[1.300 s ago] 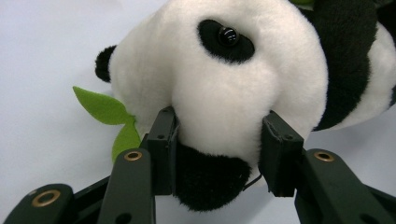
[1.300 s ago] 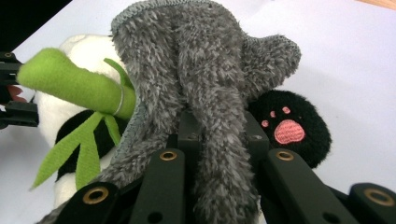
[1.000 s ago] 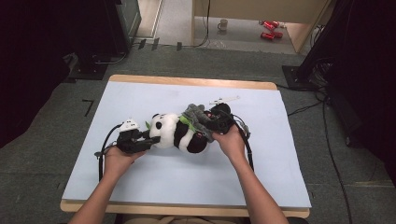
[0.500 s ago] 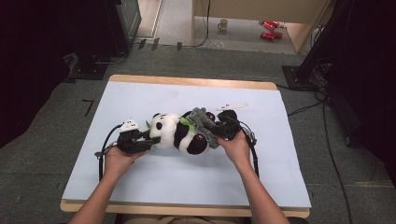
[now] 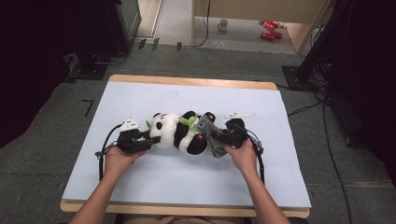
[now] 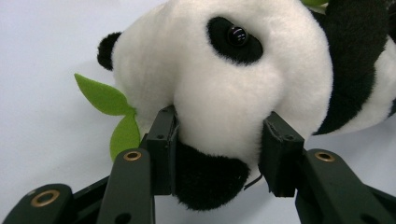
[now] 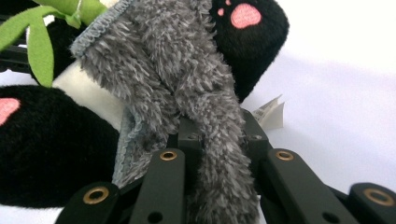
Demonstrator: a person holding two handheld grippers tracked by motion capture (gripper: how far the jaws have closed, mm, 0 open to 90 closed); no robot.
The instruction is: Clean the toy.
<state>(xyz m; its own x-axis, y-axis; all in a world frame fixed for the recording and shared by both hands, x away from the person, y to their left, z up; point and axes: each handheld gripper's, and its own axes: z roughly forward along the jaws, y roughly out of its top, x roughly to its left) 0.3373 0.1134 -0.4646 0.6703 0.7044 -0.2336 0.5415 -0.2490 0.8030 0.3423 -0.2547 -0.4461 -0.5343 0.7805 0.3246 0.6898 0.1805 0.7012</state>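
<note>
A black-and-white plush panda [image 5: 180, 131] lies on its side in the middle of the light blue table mat [image 5: 154, 179]. My left gripper [image 5: 148, 141] is shut on the panda's snout [image 6: 219, 126], with green felt leaves [image 6: 112, 112] sticking out beside the head. My right gripper [image 5: 217, 138] is shut on a fuzzy grey cloth [image 7: 187, 84] that drapes over the panda's belly and feet. The panda's black feet with pink paw pads [image 7: 246, 15] show to either side of the cloth. A white fabric tag [image 7: 271, 112] pokes out behind the right jaws.
A small white object [image 5: 239, 115] lies on the mat just beyond the right gripper. Cables trail from both grippers across the mat. Beyond the table's far wooden edge [image 5: 191, 81] are a dark floor, a mug and red items.
My right gripper has moved with the grey cloth toward the near right, lower, dragging the cloth down over the panda's feet. The left gripper and the panda's head have stayed put.
</note>
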